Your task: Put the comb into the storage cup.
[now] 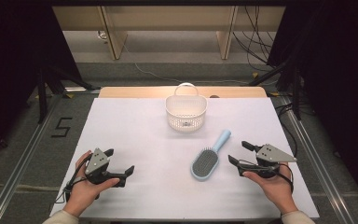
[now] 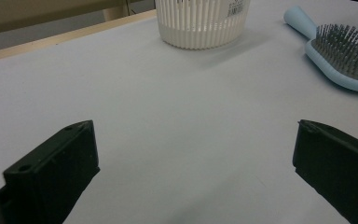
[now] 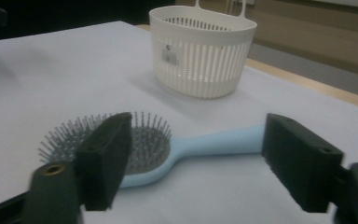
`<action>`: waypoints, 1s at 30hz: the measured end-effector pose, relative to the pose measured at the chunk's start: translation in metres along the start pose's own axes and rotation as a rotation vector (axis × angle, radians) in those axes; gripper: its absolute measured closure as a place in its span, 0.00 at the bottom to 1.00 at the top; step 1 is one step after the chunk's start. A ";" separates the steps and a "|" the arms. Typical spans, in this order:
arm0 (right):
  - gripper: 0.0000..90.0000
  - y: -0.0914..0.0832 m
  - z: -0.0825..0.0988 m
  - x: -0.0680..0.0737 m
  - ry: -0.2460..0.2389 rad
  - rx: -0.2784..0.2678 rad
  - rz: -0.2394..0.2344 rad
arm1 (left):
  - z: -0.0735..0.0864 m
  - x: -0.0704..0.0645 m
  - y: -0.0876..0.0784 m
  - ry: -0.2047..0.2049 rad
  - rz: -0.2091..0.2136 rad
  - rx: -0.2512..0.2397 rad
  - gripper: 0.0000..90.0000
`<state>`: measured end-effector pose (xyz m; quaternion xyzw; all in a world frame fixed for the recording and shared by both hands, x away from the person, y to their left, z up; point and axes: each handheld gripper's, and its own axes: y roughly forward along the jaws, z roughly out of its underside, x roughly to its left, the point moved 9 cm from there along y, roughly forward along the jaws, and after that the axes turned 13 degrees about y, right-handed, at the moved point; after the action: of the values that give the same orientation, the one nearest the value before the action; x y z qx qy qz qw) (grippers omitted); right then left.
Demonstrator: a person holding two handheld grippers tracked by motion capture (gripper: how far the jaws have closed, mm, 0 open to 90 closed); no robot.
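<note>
Right gripper view: my right gripper [image 3: 193, 163] stands released, its 2 jaws wide apart just short of the hairbrush [image 3: 168, 144], nothing held. Judged step: grasp the brush, presumably for the basket [image 3: 203, 51]. Hairbrush position: bristles up on the table [image 1: 135, 130], on the near side of the basket, handle pointing toward it. I should advance until the handle neck lies between both pads, then close squarely, avoiding the bristles. My left gripper [image 2: 193, 154] is also released and empty, well left of the basket.

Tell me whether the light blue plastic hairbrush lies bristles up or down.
Bristles up: the light blue plastic hairbrush lies flat on the white table, its dark bristle pad facing upward.
</note>
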<state>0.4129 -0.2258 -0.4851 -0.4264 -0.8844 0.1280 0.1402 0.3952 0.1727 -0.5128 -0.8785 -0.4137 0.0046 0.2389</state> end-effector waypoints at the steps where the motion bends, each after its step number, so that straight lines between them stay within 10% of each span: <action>1: 0.43 0.002 -0.001 -0.002 -0.004 0.004 0.013 | 0.000 0.000 0.000 -0.002 -0.001 0.001 0.00; 8: 0.99 0.021 0.009 -0.014 -0.010 0.181 0.064 | 0.000 -0.001 0.002 0.002 0.005 0.001 0.00; 30: 1.00 0.109 -0.006 -0.034 -0.046 0.394 0.145 | -0.001 -0.001 0.002 -0.002 0.008 -0.001 0.00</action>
<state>0.5139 -0.1863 -0.5221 -0.4500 -0.8123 0.3181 0.1910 0.3962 0.1703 -0.5135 -0.8803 -0.4105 0.0061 0.2379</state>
